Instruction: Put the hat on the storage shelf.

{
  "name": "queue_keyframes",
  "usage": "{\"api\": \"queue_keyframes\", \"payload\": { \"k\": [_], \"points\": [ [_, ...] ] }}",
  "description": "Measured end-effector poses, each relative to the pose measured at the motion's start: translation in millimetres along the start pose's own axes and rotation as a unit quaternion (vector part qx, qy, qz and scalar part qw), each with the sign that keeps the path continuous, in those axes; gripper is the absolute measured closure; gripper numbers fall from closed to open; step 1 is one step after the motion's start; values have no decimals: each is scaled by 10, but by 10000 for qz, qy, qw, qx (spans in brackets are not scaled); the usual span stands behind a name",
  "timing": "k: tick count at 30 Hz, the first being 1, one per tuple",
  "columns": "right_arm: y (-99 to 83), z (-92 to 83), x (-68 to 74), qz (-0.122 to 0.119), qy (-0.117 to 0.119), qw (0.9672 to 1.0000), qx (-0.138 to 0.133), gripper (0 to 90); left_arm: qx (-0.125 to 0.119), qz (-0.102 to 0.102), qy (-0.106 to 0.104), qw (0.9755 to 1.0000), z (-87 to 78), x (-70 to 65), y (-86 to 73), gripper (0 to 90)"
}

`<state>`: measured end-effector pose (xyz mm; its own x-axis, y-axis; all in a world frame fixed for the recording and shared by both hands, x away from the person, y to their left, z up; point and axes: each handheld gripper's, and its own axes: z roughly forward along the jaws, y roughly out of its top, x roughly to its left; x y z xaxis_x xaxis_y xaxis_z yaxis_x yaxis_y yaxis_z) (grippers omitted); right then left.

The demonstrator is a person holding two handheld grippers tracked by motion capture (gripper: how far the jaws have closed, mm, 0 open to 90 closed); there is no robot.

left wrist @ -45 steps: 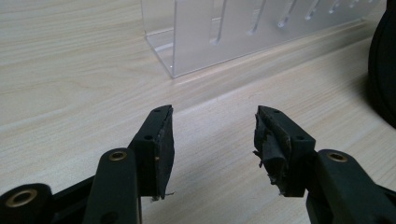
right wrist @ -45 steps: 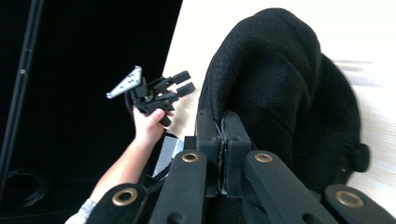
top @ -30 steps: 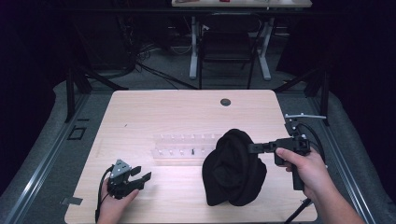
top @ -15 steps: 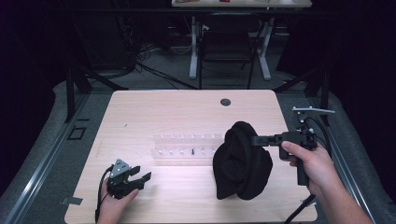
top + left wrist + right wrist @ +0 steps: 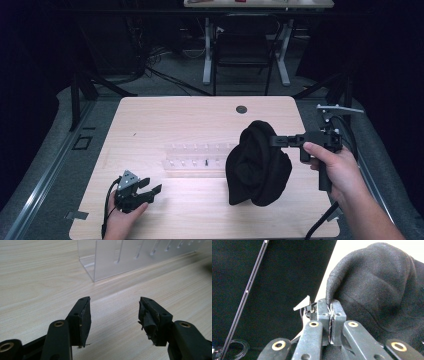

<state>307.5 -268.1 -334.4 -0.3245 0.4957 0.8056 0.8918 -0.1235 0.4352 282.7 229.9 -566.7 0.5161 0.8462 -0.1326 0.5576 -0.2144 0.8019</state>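
While the person's right hand (image 5: 336, 167) is raised at the right edge of the table (image 5: 165, 120), forearm coming in from the lower right corner, the right gripper (image 5: 274, 141) points level toward the left. Its jaws are pinched tight on a fold of one black cloth (image 5: 257, 165), which hangs from them in a bunched lump above the right half of the tabletop; its lower end is close to the wood, though I cannot tell whether it touches. In the right gripper view the right gripper (image 5: 331, 305) shows the cloth's edge caught between the two pads, with the rest of the black cloth (image 5: 377, 282) bulging up and to the right.

The left hand (image 5: 119, 221) rests low near the table's front left corner, holding the left gripper (image 5: 150, 187) just over the wood, aimed rightward. Its jaws have just been opening and stand wide apart with nothing between them; in the left gripper view the left gripper (image 5: 113, 311) frames bare tabletop.

One clear plastic rack (image 5: 197, 159) lies near the table's middle, between the two grippers, just left of the cloth. Its near corner (image 5: 100, 262) stands ahead of the left jaws. So: two grippers, one cloth, one rack.
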Motion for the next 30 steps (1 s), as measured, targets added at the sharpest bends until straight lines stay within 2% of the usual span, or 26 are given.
{"api": "queue_keyframes", "payload": {
  "k": [10, 30],
  "points": [
    [117, 28, 102, -52, -13, 9999, -145, 882, -5, 4, -3, 10000, -3, 5, 2, 438],
    [310, 153, 237, -123, -7, 9996, -251, 882, -14, 13, -1, 10000, -6, 12, 5, 438]
  ]
}}
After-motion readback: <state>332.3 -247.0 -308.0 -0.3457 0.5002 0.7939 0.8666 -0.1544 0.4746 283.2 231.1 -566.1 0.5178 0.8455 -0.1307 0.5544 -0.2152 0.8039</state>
